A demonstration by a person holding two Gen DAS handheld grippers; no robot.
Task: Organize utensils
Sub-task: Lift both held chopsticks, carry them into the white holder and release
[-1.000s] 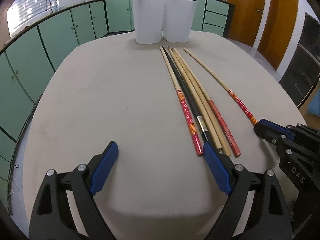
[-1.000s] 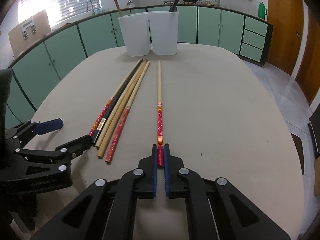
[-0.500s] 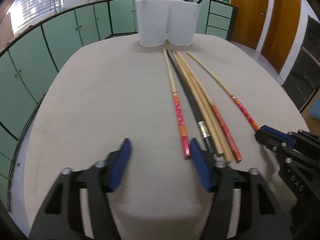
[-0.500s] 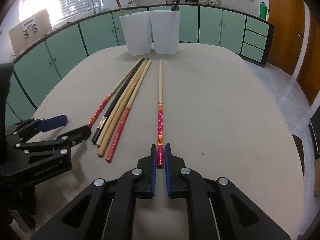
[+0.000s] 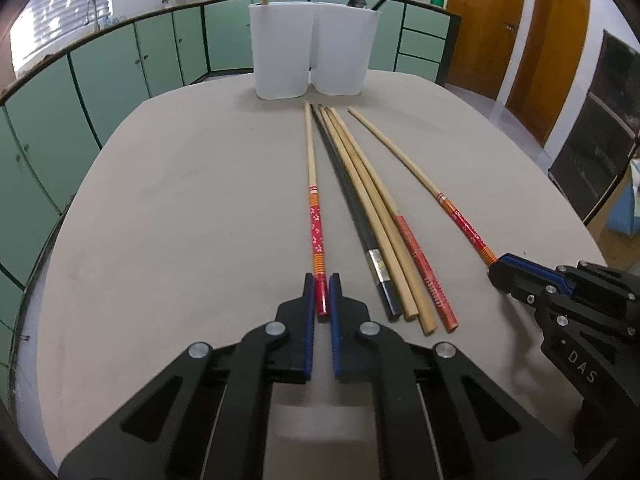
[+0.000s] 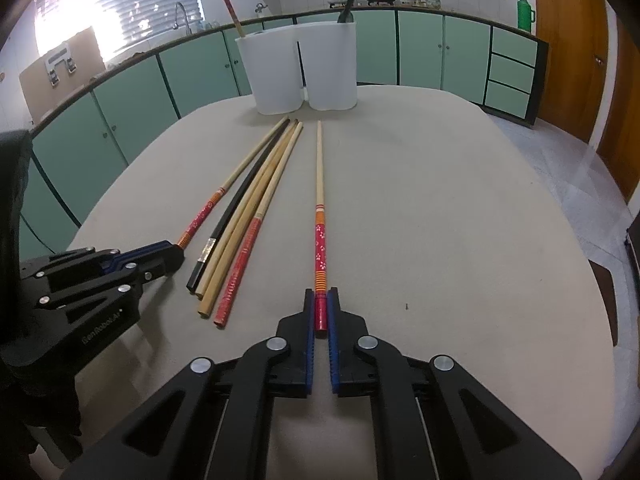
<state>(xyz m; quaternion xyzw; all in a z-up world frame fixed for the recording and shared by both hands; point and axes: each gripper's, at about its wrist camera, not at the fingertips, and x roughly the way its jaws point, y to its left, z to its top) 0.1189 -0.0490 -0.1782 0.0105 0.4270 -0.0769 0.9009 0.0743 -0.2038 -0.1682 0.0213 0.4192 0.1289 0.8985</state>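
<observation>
Where the beige desk (image 5: 160,240) curves off at the left and lower frame edges, wide bare cloth lies open left of the chopsticks. At lower centre of the left view, the left gripper (image 5: 322,300) is clamped on the red end of a flowered chopstick (image 5: 315,216). The right gripper (image 6: 321,312) likewise pinches its own flowered chopstick (image 6: 320,236). Four loose chopsticks (image 5: 384,236) lie between them. Two white holders (image 5: 312,50) stand at the far edge, before green cabinets (image 5: 120,60).
</observation>
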